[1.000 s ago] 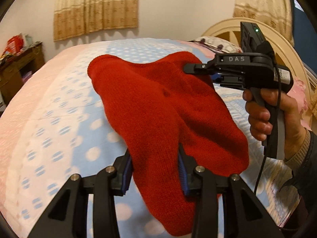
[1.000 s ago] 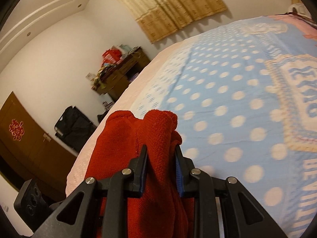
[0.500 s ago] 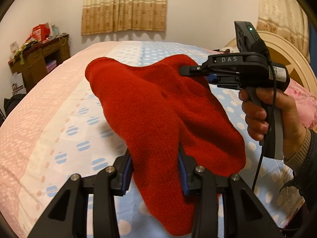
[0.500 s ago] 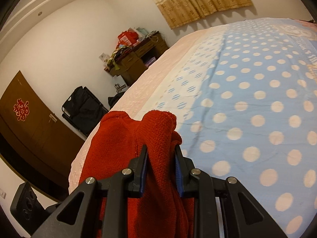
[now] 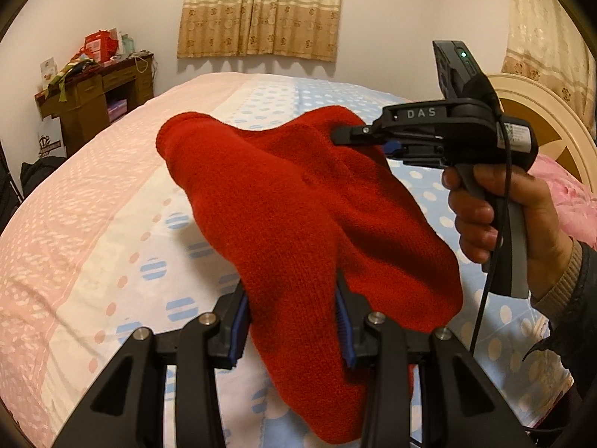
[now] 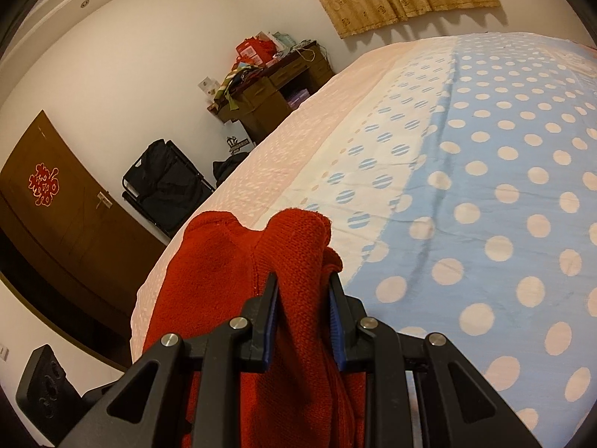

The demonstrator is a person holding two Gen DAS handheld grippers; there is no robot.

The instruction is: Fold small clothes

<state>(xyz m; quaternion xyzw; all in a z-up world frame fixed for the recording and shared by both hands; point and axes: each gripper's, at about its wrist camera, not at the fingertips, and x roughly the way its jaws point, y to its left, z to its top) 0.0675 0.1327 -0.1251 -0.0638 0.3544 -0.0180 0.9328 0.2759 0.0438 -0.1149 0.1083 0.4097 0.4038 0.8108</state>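
Observation:
A small red knit garment (image 5: 298, 216) hangs in the air above the bed, held between both grippers. My left gripper (image 5: 293, 321) is shut on its near edge. My right gripper (image 5: 358, 138), seen from the side in the left wrist view with a hand on its grip, is shut on the far upper corner. In the right wrist view the right gripper (image 6: 303, 310) pinches a bunched red fold (image 6: 294, 246), and the rest of the garment droops down to the left.
The bed (image 6: 485, 186) has a blue polka-dot cover with a pink and white border (image 5: 74, 224). A cream headboard (image 5: 541, 119) stands at the right. A cluttered wooden desk (image 5: 93, 100), a black bag (image 6: 164, 179) and a brown door (image 6: 56, 216) lie beyond the bed.
Both grippers have swung left across the bed with the red garment still held between them. The desk and pink border have come further into view. The grips have not changed.

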